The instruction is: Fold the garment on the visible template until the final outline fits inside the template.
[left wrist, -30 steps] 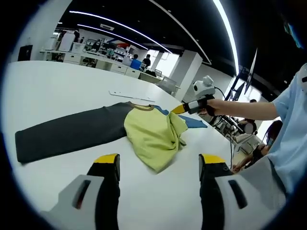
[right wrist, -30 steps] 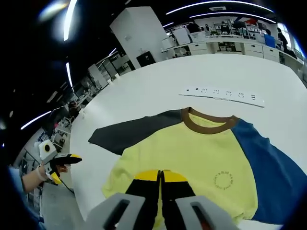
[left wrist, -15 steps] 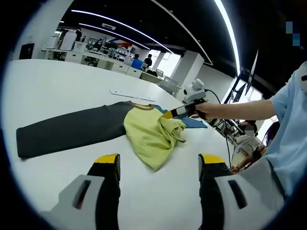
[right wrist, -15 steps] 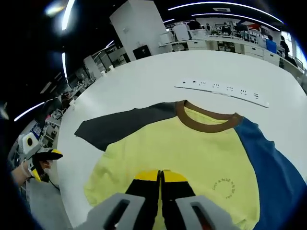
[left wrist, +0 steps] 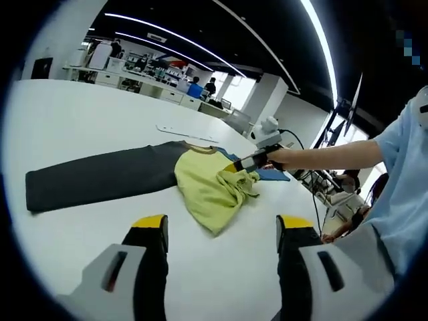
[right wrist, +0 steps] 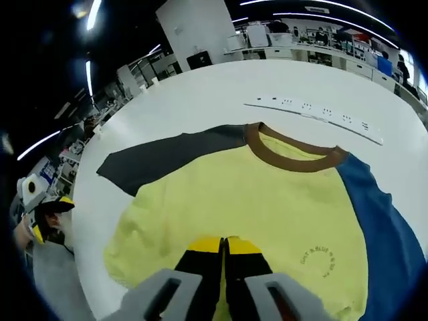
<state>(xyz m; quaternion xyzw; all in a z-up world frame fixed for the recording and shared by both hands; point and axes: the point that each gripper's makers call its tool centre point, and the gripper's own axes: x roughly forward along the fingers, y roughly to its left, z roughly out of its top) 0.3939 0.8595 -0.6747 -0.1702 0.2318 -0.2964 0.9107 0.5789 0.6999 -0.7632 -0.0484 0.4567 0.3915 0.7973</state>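
Observation:
A long-sleeved shirt lies on the white table (left wrist: 73,114), with a yellow body (left wrist: 204,187), a dark grey sleeve (left wrist: 93,179) stretched out to the left, and a blue sleeve (left wrist: 271,174). In the left gripper view, my right gripper (left wrist: 234,166) is shut on a bunched, lifted part of the yellow fabric. My left gripper (left wrist: 221,224) hovers open over bare table, short of the shirt. In the right gripper view, my right gripper (right wrist: 224,246) is shut over the yellow body (right wrist: 267,200). Beyond it are the brown collar (right wrist: 291,152), the grey sleeve (right wrist: 167,157) and the blue sleeve (right wrist: 384,221). My left gripper (right wrist: 48,217) shows at far left.
A white power strip (right wrist: 314,110) lies on the table (right wrist: 200,87) past the collar; it appears as the power strip (left wrist: 184,132) in the left gripper view. A person's arm in a light blue sleeve (left wrist: 394,167) reaches in from the right. Desks and people stand far behind.
My right gripper has carried the gripped yellow fabric leftward over the shirt body, toward the collar. My left gripper has stayed open and nearly still.

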